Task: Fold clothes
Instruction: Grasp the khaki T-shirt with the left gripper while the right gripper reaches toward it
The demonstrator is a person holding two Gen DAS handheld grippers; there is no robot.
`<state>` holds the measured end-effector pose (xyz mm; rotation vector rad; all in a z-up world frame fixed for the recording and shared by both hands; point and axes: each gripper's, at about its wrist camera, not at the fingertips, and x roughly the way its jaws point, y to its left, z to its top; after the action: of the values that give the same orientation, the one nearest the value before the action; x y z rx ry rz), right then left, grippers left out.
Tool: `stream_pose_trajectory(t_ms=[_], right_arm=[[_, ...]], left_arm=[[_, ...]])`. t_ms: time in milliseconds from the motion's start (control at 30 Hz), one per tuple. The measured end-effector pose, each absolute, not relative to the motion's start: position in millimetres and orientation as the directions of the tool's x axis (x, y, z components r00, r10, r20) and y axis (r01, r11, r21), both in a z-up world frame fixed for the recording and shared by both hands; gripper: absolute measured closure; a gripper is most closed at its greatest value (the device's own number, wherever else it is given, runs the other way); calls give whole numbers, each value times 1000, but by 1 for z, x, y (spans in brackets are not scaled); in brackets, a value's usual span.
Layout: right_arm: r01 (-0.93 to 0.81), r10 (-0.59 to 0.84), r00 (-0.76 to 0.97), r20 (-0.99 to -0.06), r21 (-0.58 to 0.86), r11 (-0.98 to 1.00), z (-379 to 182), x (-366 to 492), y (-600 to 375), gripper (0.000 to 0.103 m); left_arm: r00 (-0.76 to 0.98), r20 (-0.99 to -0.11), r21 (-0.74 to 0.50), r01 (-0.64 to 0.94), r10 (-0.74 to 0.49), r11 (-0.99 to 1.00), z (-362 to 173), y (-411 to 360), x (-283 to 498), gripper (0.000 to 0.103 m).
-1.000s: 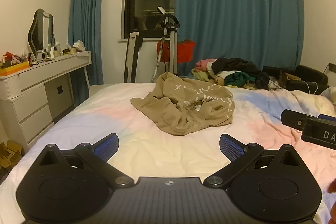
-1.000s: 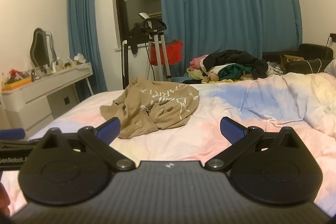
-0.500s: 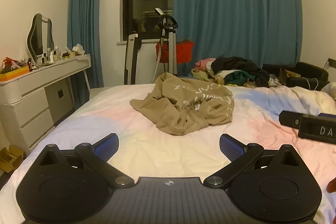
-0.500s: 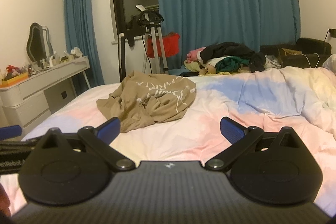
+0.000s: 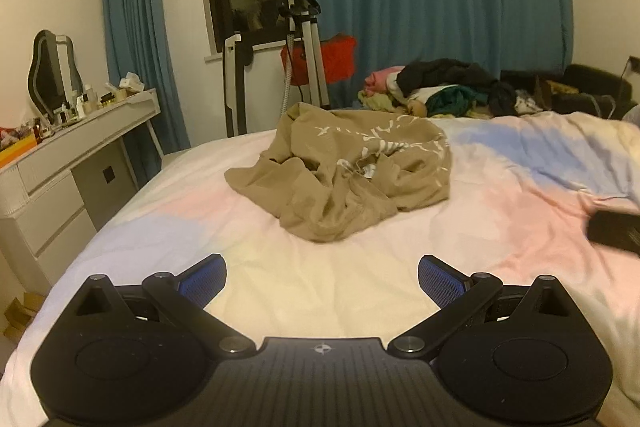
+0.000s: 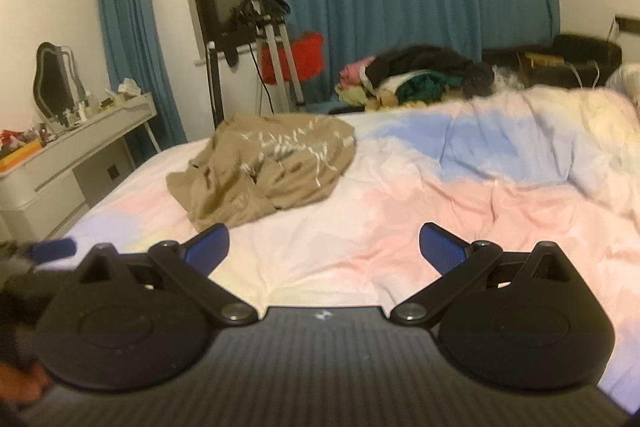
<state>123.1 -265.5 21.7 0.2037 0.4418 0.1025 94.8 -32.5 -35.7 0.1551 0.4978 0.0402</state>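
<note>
Bed (image 5: pixel 360 291): one crumpled tan shirt (image 5: pixel 352 175) | left hand-held gripper (image 5: pixel 322 277) apart | right hand-held gripper (image 6: pixel 324 247) apart

I find no text I can read in either view. The tan garment (image 5: pixel 352 171) ahead of my open left gripper (image 5: pixel 322 277) carries white printed lettering, but it is crumpled and illegible. A small round emblem (image 5: pixel 320 349) on the gripper body bears no letters.

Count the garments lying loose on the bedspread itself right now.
1: the crumpled tan shirt lies mid-bed on the bedspread. The clothes pile sits beyond the far edge; others may be hidden.
</note>
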Motion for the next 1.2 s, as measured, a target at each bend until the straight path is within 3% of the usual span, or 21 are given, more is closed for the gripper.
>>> stream_pose_trajectory(t_ms=[267, 433, 567, 633, 667, 733, 767, 1033, 1200], right_arm=[[-12, 151, 875, -460, 292, 956, 0, 151, -278, 0], [-38, 196, 876, -440, 342, 939, -13, 163, -285, 0], [-38, 196, 872, -448, 337, 941, -29, 178, -284, 0], [-32, 198, 866, -459, 344, 938, -39, 188, -284, 0], [-29, 199, 863, -464, 347, 937, -44, 193, -285, 0], [-22, 198, 860, -471, 352, 936, -53, 204, -286, 0], [-18, 196, 860, -471, 356, 934, -56, 208, -286, 0], [-35, 181, 903, -390, 353, 935, -60, 212, -282, 0], [-79, 196, 926, -322, 344, 936, -47, 199, -276, 0]], left_arm=[[866, -498, 191, 57, 47, 980, -72, -65, 195, 3], [851, -526, 178, 92, 16, 980, -105, -82, 260, 8], [843, -537, 177, 87, 22, 980, -126, -87, 299, 21], [838, -546, 152, 87, 10, 985, -134, -83, 317, 49], [835, -550, 127, 76, 7, 989, -135, -78, 321, 53], [840, -543, 45, 49, -17, 998, -131, -63, 324, 85], [845, -535, 20, 48, -30, 999, -127, -56, 322, 92], [915, -387, 12, 128, -113, 992, -66, -20, 249, 95], [925, -348, 17, 172, -155, 985, -27, -8, 188, 96]])
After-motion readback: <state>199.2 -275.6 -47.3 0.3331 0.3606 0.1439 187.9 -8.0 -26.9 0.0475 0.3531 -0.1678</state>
